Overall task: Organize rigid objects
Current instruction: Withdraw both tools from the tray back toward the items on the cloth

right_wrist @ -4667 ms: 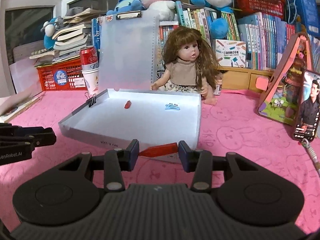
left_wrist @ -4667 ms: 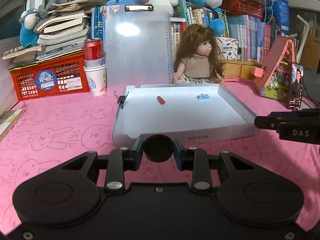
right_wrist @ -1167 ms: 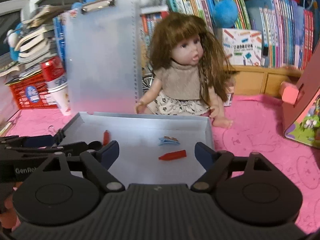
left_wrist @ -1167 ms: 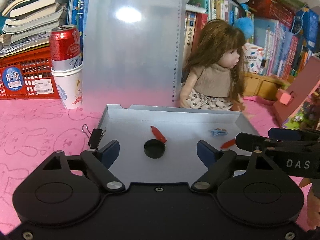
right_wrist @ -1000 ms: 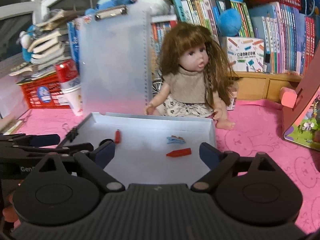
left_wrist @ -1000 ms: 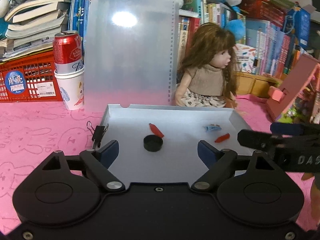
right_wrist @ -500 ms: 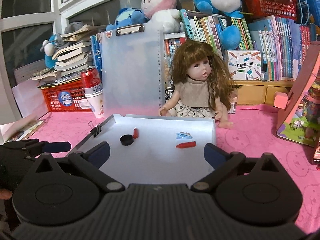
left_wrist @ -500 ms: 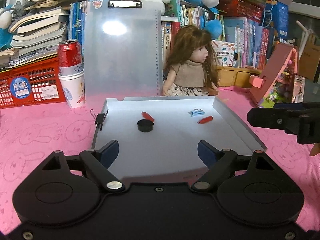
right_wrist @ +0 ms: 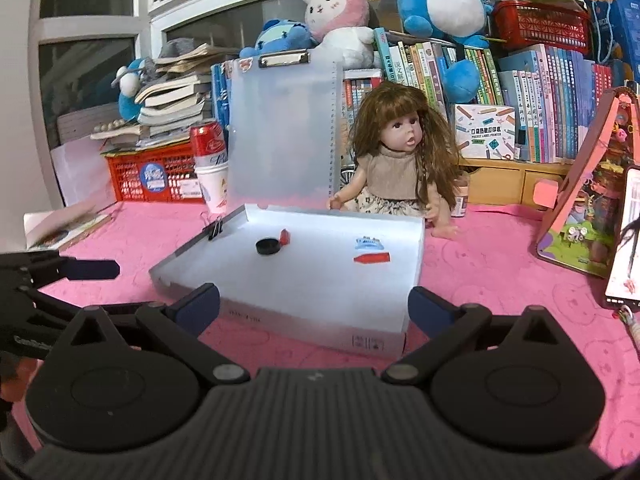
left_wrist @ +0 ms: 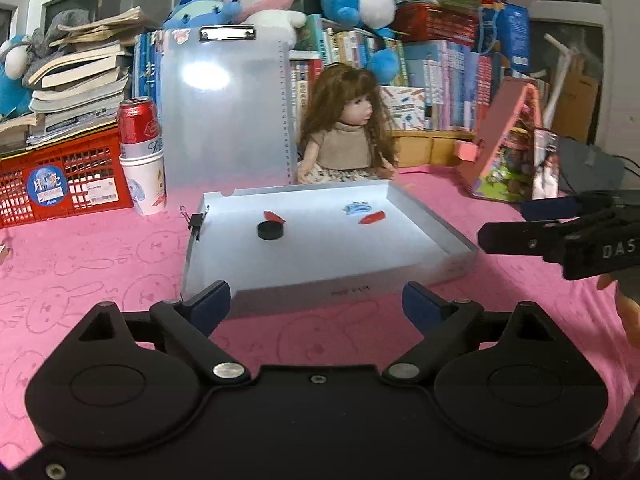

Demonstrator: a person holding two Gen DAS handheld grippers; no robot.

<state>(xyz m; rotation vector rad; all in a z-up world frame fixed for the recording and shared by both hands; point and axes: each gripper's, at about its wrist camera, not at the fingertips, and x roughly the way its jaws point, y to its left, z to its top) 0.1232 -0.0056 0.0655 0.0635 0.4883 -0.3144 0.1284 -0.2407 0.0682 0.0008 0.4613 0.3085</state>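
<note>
A shallow white tray (left_wrist: pixel 434 226) (right_wrist: pixel 412 258) lies on the pink cloth. Inside it are a black round cap (left_wrist: pixel 270 230) (right_wrist: pixel 268 246), a small red piece (left_wrist: pixel 274 216) (right_wrist: pixel 284 236) beside the cap, a longer red piece (left_wrist: pixel 372 218) (right_wrist: pixel 371 258) and a blue clip (left_wrist: pixel 356 208) (right_wrist: pixel 369 243). My left gripper (left_wrist: pixel 316 304) is in front of the tray's near wall, its jaws opening wide with nothing between them. My right gripper (right_wrist: pixel 314 306) stands open and empty before the tray's near corner. Each gripper shows at the edge of the other's view.
A doll (left_wrist: pixel 348 136) sits behind the tray beside an upright translucent clipboard (left_wrist: pixel 224 120). A red can in a paper cup (left_wrist: pixel 142 160) and a red crate (left_wrist: pixel 56 184) are at the back left. A pink toy house (left_wrist: pixel 508 148) stands at the right, with a phone (right_wrist: pixel 626 240).
Both grippers have drawn back from over the tray to in front of it. The black cap and the longer red piece, held several seconds ago, now lie in the tray.
</note>
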